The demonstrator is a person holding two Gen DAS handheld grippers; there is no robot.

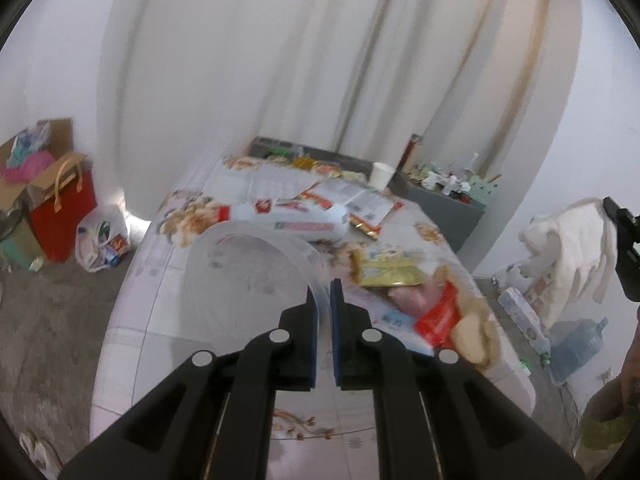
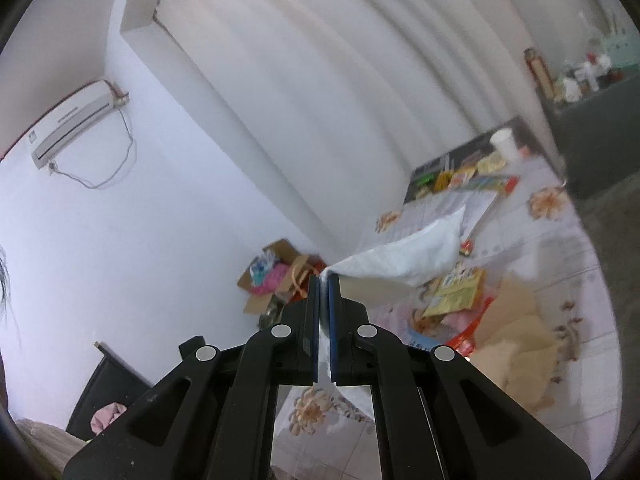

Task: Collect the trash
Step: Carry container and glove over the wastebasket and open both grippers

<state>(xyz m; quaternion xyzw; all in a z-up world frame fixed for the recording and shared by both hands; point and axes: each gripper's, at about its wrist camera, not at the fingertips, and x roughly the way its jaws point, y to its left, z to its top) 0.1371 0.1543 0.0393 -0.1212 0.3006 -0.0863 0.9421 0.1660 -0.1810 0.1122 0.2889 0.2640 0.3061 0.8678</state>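
So both grippers are busy here and I think it makes sense why. The left gripper [image 1: 323, 292] is pinching the thin rim of a clear plastic tub [image 1: 248, 264], fingers nearly closed with just that rim between them, and the tub is tilting up off the table [image 1: 132, 340] with its mouth facing the litter. My guess is it's being used as the bin, so holding it by the edge is keeping the opening free for stuff to go in. The right gripper [image 2: 323, 280] is clamping fully down on the corner of a white plastic bag [image 2: 404, 256], which is hanging out sideways above the table, clearly lifted off the surface. Grabbing a corner is probably the only way to get floppy film like that, since there's nothing stiff to grip. The rest of the trash is sitting on the flowery tablecloth: a gold wrapper [image 1: 386, 272], a red wrapper [image 1: 436, 316], a crumpled brown paper piece [image 2: 516, 344] and some flyers [image 1: 352, 200] further back, with a white cup [image 1: 382, 174] near the far edge. Everything's a bit blurry, so I can't tell what the bag has in it, if anything. I'd say the bag is heading for the tub, but that floppy tail could easily be dragging wrappers along.
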